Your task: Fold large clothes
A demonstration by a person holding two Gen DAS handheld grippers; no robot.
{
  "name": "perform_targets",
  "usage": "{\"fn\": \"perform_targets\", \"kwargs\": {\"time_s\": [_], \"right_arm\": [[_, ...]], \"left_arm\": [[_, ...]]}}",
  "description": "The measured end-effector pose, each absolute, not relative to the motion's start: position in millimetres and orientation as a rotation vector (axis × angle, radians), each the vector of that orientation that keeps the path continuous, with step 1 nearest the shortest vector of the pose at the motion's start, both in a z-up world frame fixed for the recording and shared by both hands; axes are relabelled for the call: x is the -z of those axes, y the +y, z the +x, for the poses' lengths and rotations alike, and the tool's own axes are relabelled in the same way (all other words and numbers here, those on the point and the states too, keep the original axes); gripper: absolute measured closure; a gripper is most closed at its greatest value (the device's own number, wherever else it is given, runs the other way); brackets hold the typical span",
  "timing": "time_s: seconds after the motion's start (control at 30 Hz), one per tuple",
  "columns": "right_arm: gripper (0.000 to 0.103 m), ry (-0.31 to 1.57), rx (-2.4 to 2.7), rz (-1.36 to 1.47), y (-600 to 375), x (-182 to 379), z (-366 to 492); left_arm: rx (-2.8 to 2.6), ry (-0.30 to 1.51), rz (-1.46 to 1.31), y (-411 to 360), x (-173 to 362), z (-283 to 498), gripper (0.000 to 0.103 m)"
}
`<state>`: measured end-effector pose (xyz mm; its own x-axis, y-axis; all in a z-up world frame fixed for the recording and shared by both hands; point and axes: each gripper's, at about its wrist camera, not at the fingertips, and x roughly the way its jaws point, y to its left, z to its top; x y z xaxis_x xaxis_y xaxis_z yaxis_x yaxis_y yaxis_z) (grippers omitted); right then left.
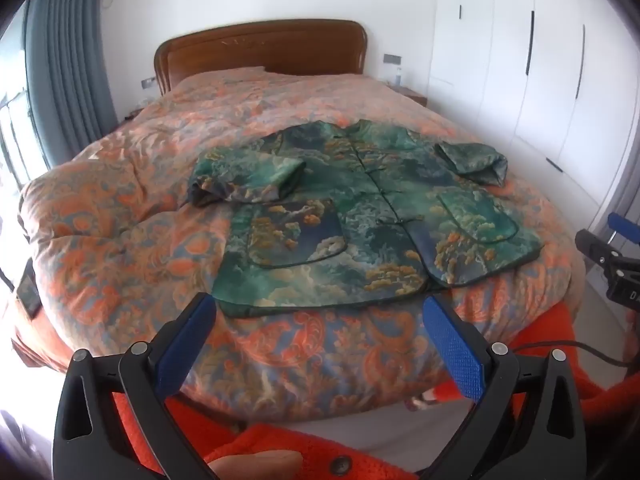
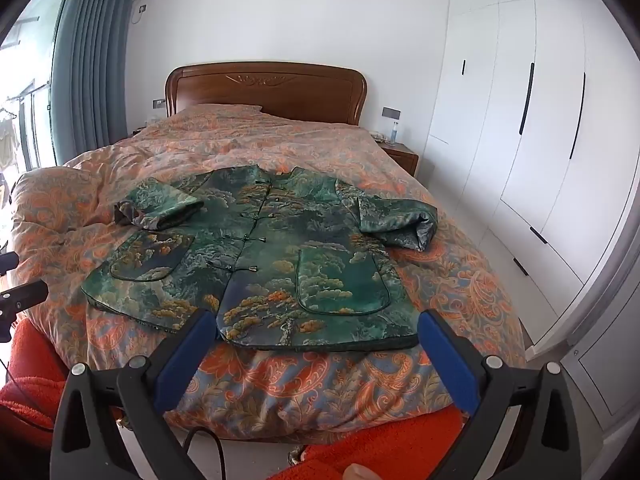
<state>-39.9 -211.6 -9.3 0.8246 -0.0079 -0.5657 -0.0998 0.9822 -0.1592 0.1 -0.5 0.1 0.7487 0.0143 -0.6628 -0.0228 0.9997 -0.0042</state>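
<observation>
Jacket (image 2: 280,256) lies flat, front up, buttoned, on the bed (image 2: 280,380) near its foot, hem nearest both grippers, left (image 1: 318,334) and right (image 2: 318,338), fingers wide apart and empty; looks quilted, satiny, likely slippery, so pinch hem corners, then sleeves beyond.

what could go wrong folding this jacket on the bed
1. The jacket lies on a soft, rumpled quilt, so an open gripper closing on the hem could pinch quilt fabric too and drag it along.
2. Both sleeves are already bunched and rolled, so folding over them may leave lumps.
3. The cloth looks smooth and shiny, so it may slip from the left gripper or right gripper mid-fold.
</observation>
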Motion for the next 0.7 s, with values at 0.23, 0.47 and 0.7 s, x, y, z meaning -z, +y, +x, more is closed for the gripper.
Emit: {"fn": "perform_targets", "kwargs": {"time_s": [0.23,0.47,0.7], "right_arm": [[0.000,0.622,-0.057,-0.171,-211,8,-36],[0.000,0.621,-0.057,-0.161,-212,13,-38],[0.000,0.621,-0.058,-0.162,-211,15,-37]], "left_arm": [[-0.019,0.730,-0.018,0,1,0,0.000],[-0.018,0.727,-0.020,-2,1,-3,0.000],[-0.019,0.734,-0.019,0,0,0,0.000]]}}
